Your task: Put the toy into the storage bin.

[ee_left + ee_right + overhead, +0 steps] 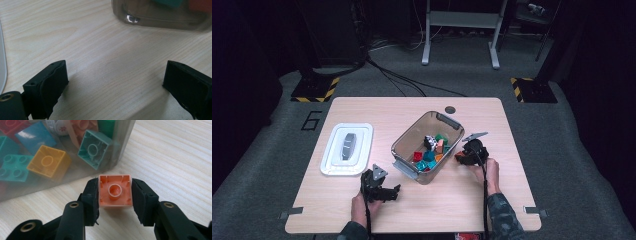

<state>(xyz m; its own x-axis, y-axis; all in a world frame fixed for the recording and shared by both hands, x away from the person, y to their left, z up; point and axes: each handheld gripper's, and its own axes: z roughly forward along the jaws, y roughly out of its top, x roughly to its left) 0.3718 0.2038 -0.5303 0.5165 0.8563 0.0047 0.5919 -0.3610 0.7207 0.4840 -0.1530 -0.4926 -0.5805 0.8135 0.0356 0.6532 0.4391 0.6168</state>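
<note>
My right gripper (pixel 115 195) is clamped on an orange brick (pixel 115 191), its hollow underside facing my camera and a black pad pressed to each flank; the brick sits low over the wooden table (pixel 472 200), just beside the wall of the clear bin (pixel 122 152). From the high view I see that gripper (pixel 460 157) at the bin's right side, with the person's hand (pixel 490 170) behind it and a camouflage sleeve (pixel 503 215) running off the bottom edge. My left gripper (pixel 115 82) is slack, jaws spread wide over bare tabletop with nothing between them; in the high view it (pixel 396 190) rests near the front edge, left of the bin's near corner. The bin (pixel 404 140) lies diagonally at the table's middle and holds a jumble of red, teal, yellow, green and orange bricks, plus one white piece I can't make out properly. Its white lid (pixel 332 157) lies flat to the left, well apart from it. The table is pale wood grain with rounded corners and a dark round hole (pixel 450 109) near its far edge. Around it is grey carpet (pixel 272 150), black cables (pixel 397 77) trailing across, two yellow-and-black striped bases (pixel 314 90) at the far corners, a grey metal frame (pixel 460 20) beyond, and a number six (pixel 312 120) marked on the floor at left.
</note>
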